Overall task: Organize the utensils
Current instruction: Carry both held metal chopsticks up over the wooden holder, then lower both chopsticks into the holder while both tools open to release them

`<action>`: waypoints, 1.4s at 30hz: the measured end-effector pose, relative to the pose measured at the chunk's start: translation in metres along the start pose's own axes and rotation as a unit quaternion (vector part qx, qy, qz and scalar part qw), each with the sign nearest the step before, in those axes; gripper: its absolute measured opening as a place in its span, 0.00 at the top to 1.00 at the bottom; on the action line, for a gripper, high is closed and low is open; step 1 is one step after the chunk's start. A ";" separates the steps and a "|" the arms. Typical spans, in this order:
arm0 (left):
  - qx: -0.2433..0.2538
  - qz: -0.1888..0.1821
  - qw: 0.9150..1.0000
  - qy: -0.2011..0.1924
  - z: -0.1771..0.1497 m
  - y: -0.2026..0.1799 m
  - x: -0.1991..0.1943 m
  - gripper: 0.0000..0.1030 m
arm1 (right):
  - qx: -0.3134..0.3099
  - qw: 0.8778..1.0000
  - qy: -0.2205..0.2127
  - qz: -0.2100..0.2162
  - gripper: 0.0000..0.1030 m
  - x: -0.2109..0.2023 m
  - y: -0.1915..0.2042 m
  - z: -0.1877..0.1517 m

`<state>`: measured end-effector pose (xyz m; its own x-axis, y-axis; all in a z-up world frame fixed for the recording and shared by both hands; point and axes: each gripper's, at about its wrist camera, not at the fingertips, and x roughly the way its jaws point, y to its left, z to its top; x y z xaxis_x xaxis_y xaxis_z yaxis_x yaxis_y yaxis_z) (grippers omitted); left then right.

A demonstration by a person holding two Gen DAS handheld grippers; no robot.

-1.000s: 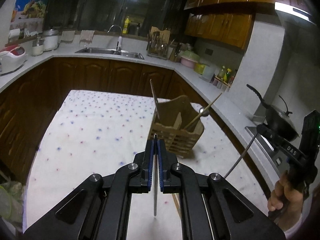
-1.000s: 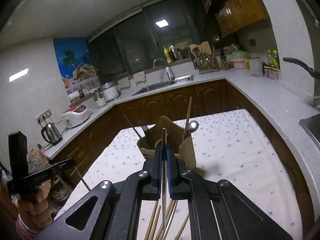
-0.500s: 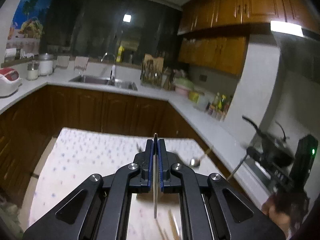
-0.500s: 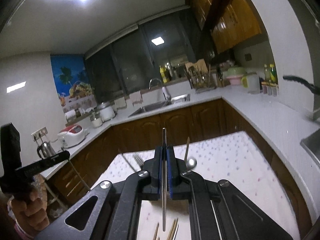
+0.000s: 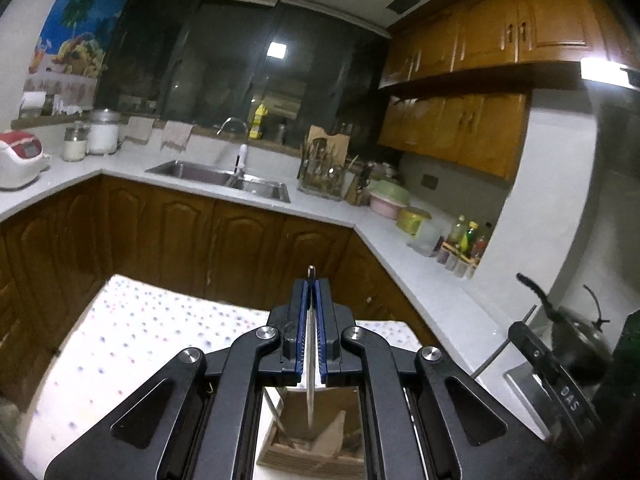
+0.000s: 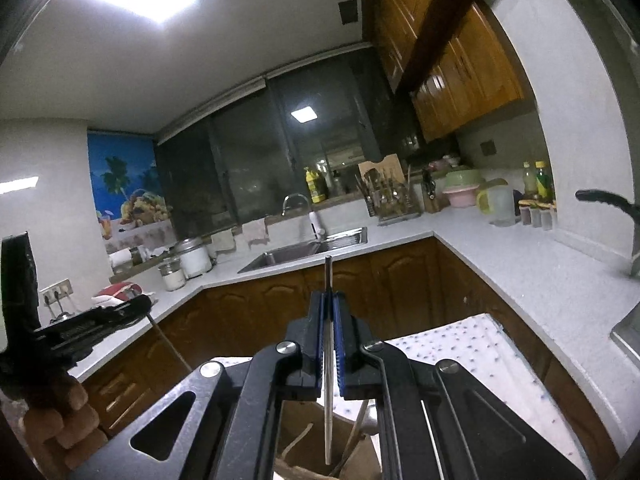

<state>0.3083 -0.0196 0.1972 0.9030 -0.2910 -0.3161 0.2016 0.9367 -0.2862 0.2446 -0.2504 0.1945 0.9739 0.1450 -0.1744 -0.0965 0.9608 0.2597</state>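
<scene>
Seemingly mid-delivery, both grippers hovered above the wooden holder (image 5: pixel 312 444) on the dotted tablecloth (image 5: pixel 132 332), each carrying one slim metal utensil. The left gripper (image 5: pixel 311 280) was clamped tight on a thin metal rod (image 5: pixel 310 384), its blue pads (image 5: pixel 302 332) pressed against the shaft; the rod ran upright between them, its top poking just past the fingertips and its lower end hanging over the holder's open compartments. The right gripper (image 6: pixel 329 295) was likewise pinched shut on a second metal stick (image 6: pixel 328 392), its tip dangling above the holder's rim, where wooden handles (image 6: pixel 352 432) already stood. Whether either piece was a chopstick or the handle of a spoon or fork could not be told from these views.

Each camera caught the other tool at the frame's edge: the right one, gripped by a hand, low at the right of the left view, and the left one at the far left of the right view.

Judging by the poses, the step in hand was the drop-off. The next move called for lowering each utensil straight down until its end sat inside a compartment, then easing the fingers apart. Both cameras looked out at the kitchen, not down, so alignment over a slot looked like the tricky part.
</scene>
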 end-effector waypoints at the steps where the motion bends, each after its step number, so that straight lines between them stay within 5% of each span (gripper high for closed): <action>1: -0.002 0.001 1.000 0.004 -0.005 0.001 0.005 0.97 | 0.000 1.000 0.002 -0.001 0.95 0.003 -0.001 -0.002; 15: -0.009 0.009 0.997 0.073 -0.069 0.025 0.041 0.96 | 0.002 0.996 0.092 -0.010 0.95 0.047 -0.021 -0.075; 30: -0.014 -0.007 0.995 0.100 -0.064 0.023 0.042 0.95 | 0.022 0.994 0.105 -0.002 0.89 0.049 -0.024 -0.071; 32: -0.017 -0.012 0.995 0.099 -0.062 0.021 0.035 0.90 | 0.026 0.995 0.101 0.004 0.77 0.044 -0.025 -0.069; 34: -0.020 -0.018 0.995 0.094 -0.060 0.020 0.023 0.72 | 0.030 0.995 0.090 0.010 0.52 0.036 -0.025 -0.065; 37: -0.025 -0.014 0.996 0.079 -0.058 0.020 0.002 0.43 | 0.040 0.996 0.073 0.015 0.41 0.020 -0.027 -0.058; 40: -0.033 -0.012 0.997 0.064 -0.061 0.022 -0.021 0.33 | 0.054 0.997 0.059 0.019 0.19 0.001 -0.031 -0.053; 42: -0.034 -0.011 0.997 0.062 -0.066 0.024 -0.032 0.32 | 0.061 0.997 0.051 0.020 0.13 -0.012 -0.033 -0.054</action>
<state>0.2587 -0.0007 0.1410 0.8444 -0.3366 -0.4167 0.1901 0.9156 -0.3543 0.2248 -0.2714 0.1367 0.9431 0.2122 -0.2558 -0.1035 0.9189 0.3807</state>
